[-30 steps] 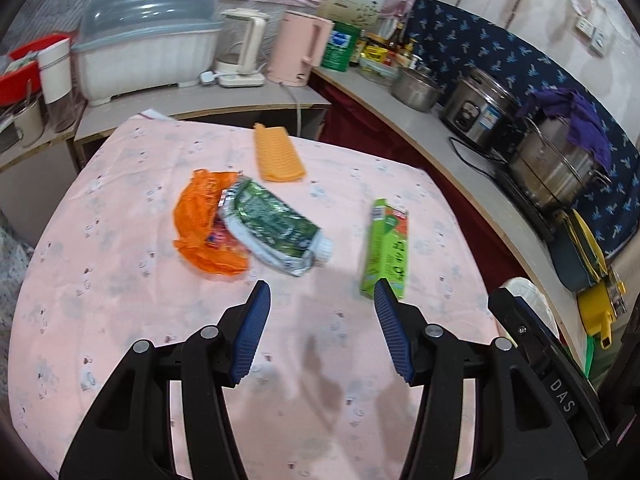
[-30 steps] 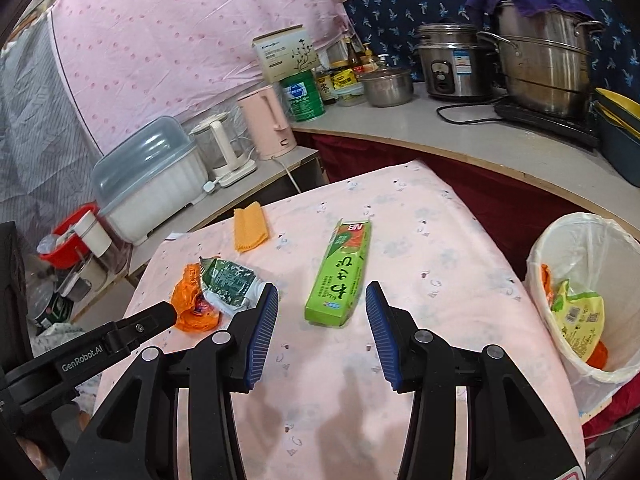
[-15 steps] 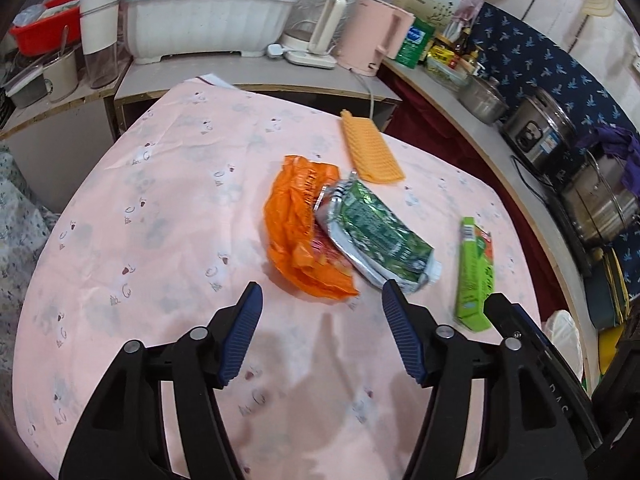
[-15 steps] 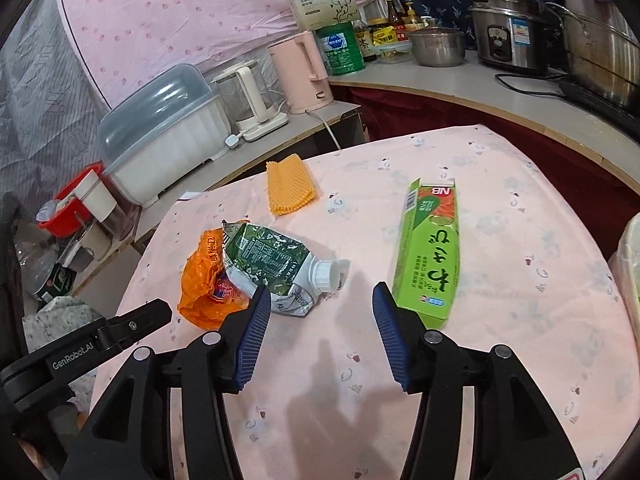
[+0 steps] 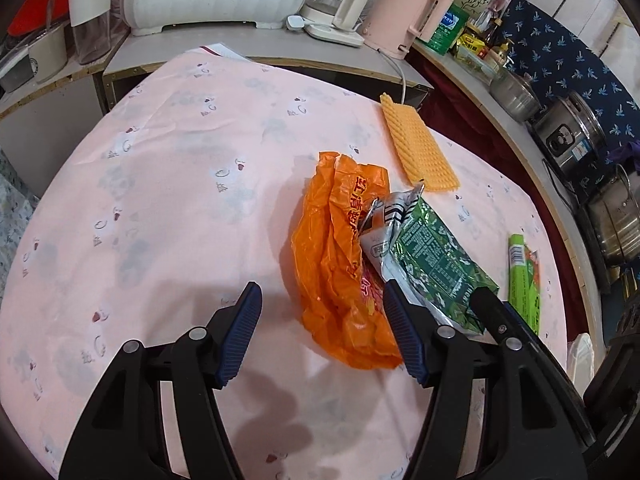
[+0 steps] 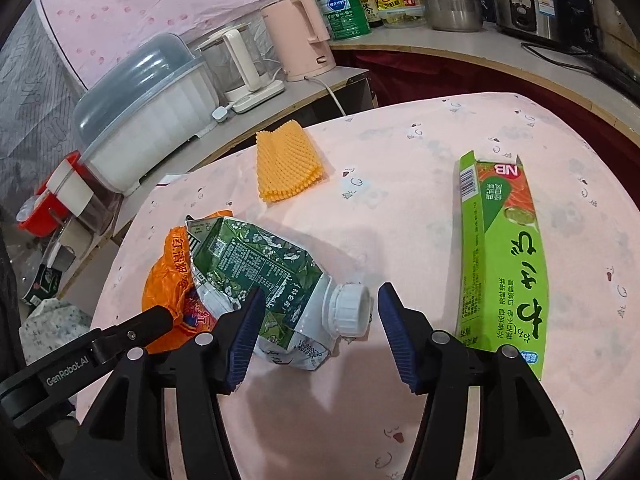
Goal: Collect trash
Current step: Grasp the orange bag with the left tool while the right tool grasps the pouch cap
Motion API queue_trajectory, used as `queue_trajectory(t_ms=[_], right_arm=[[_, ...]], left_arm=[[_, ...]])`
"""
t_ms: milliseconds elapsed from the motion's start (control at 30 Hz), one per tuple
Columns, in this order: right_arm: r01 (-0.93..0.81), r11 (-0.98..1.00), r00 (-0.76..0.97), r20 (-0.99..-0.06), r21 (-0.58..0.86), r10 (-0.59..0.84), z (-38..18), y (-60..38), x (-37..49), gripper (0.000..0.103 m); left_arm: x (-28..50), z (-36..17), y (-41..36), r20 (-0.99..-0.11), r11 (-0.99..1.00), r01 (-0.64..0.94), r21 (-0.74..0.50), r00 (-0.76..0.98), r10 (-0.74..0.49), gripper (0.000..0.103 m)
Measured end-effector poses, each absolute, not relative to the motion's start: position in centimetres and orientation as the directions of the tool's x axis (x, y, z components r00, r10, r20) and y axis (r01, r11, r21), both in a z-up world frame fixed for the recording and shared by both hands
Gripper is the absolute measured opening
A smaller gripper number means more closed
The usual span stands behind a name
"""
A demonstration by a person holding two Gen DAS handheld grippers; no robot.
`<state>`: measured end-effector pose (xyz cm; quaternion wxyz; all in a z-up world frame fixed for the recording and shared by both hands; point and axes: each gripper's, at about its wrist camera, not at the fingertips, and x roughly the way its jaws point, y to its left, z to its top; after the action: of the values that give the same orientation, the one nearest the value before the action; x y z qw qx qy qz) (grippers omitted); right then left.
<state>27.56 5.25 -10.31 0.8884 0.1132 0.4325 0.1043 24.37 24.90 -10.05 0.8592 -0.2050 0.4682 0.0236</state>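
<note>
- Hovering low over the pink patterned tablecloth (image 6: 420, 152), both hand-held tools are in the approach step of collecting trash; nothing is gripped yet.
- The right gripper (image 6: 318, 330) has just been widening its jaws, which stand apart and empty, its two blue pads framing the white screw cap of the crushed green-and-silver drink carton (image 6: 264, 268) without touching it.
- The left gripper (image 5: 322, 336) has also just opened wider and holds nothing; the near end of the crumpled orange plastic bag (image 5: 340, 260) sits between its pads, close to the right-hand one, though I cannot tell whether that pad brushes the film.
- The carton lies partly on top of the bag, so I judge each tool must close on its own piece without dragging the other.
- Next move, as I read it: sink the last bit, centre the cap end in the right jaws, gather loose film in the left, then squeeze.
- Just beside the right tool lies the long flat green cardboard box (image 6: 500, 256), apart from the carton, still to be collected.
- Farther off sits a folded yellow-orange waffle cloth (image 6: 286, 166), near the table's far edge.
- Open cloth lies to the left of the bag, giving free room; beyond the edge a counter carries a pink kettle (image 6: 300, 36) and pots.
</note>
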Motion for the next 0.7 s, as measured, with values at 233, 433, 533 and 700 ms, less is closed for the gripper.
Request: queue_trajectory(t_ms=[233,433,533,700], right_arm=[[-0.106,0.961,0.612,-0.745,0.254,0.265,-10.8,5.6,27.9,0.057],[-0.110,0.959,0.611,-0.743,0.260,0.271,-10.8,5.6,27.6,0.044],[-0.105,0.957,0.606,-0.745,0.271,0.278,-10.7,5.4,27.4,0.043],[-0.085,0.948,0.598,-0.745,0.308,0.295,-10.6,4.7,26.3,0.039]], left_arm=[[25.3,-11.1,24.2,-0.816,0.923,-0.211,-0.322,0.556,-0.158,0.052],[25.3,-11.2,23.6,-0.816,0.923,-0.176,-0.343,0.543,-0.200,0.022],[24.8,-11.0,23.2,-0.814,0.928,-0.166,-0.334,0.547,-0.195,0.018],[23.1,-10.6,23.0,-0.814,0.930,-0.163,-0.331,0.547,-0.194,0.018]])
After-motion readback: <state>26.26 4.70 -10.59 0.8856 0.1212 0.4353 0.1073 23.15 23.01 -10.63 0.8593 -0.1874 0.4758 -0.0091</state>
